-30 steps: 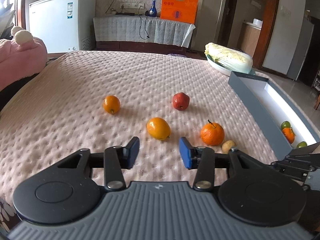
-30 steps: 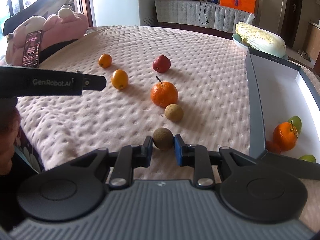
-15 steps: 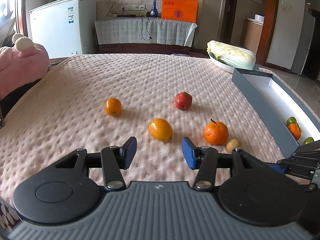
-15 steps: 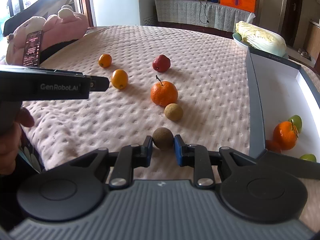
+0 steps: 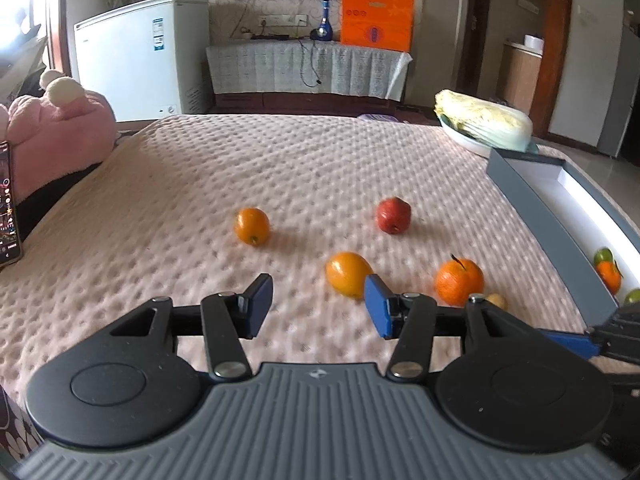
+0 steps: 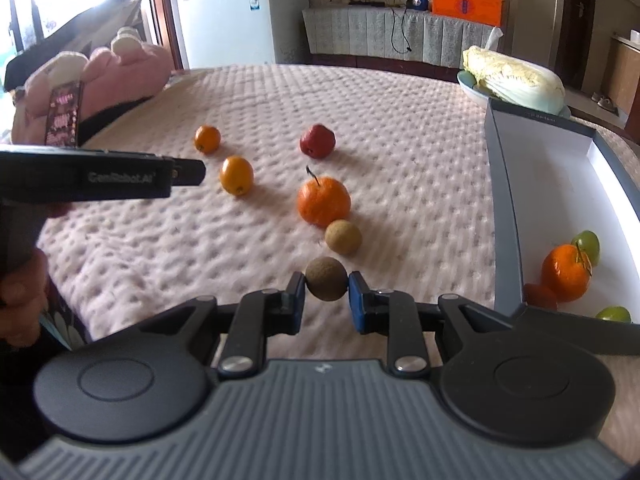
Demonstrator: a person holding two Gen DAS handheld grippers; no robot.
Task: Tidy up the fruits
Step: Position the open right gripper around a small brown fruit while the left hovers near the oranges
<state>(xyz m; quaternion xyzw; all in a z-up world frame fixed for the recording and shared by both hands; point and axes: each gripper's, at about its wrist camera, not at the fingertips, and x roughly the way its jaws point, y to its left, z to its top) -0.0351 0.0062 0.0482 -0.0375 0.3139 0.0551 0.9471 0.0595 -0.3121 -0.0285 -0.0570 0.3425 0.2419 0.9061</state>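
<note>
My right gripper (image 6: 327, 300) is shut on a small brown round fruit (image 6: 326, 278), just above the pink bedspread. Beyond it lie a tan round fruit (image 6: 343, 237), a stemmed mandarin (image 6: 323, 201), a yellow-orange fruit (image 6: 236, 175), a small orange (image 6: 207, 139) and a red fruit (image 6: 317, 141). My left gripper (image 5: 318, 306) hovers over the bedspread with its jaws opening and nothing between them. The yellow-orange fruit (image 5: 348, 274) lies just beyond its right fingertip. The grey box (image 6: 505, 184) on the right holds a mandarin (image 6: 565, 273) and green fruits.
A cabbage in a bowl (image 6: 514, 74) sits beyond the box's far end. A pink plush toy (image 5: 56, 136) and a phone (image 5: 7, 204) lie at the bed's left edge. A person's hand (image 6: 22, 300) holds the left gripper's handle. A white freezer (image 5: 132, 52) stands past the bed.
The left gripper's jaws have spread wider, and its view has shifted so the fruits sit further right and lower. The right gripper still holds the brown fruit in the same place.
</note>
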